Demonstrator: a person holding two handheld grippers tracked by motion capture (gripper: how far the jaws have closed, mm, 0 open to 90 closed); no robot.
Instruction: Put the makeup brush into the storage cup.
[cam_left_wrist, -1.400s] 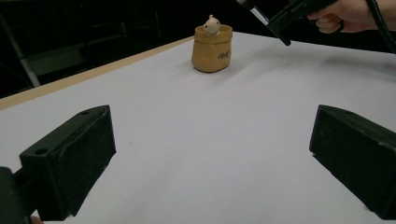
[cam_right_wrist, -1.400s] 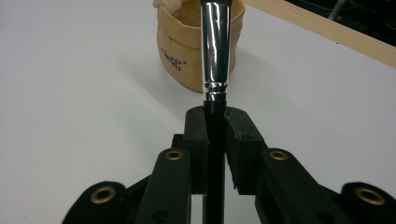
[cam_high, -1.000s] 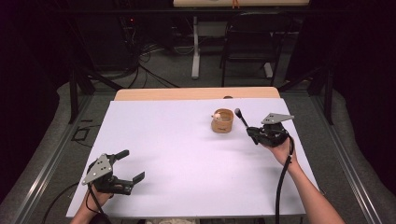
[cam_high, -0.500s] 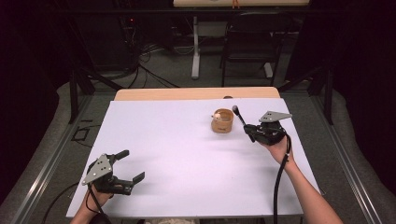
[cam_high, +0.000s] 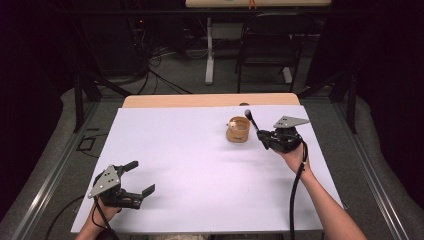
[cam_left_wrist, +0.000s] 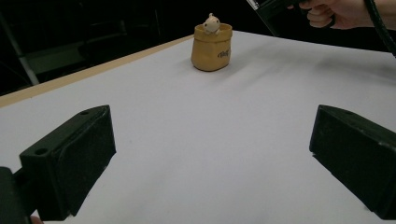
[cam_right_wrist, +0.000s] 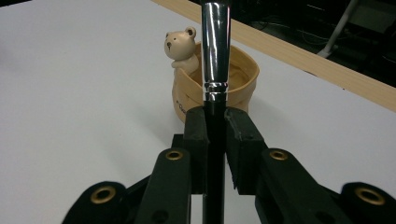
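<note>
Now the right gripper (cam_right_wrist: 215, 123), fingers clenched on a black silver-banded brush (cam_right_wrist: 215, 51), has edged toward the tan bear-topped cup (cam_high: 238, 129); left gripper (cam_high: 134, 181) rests released.

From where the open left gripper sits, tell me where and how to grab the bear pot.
Take the bear pot across its rounded tan body, below the rim, coming in level from its near side. It stands upright and apart from the right gripper, which holds a brush beside it. Avoid the small bear on the rim.
</note>
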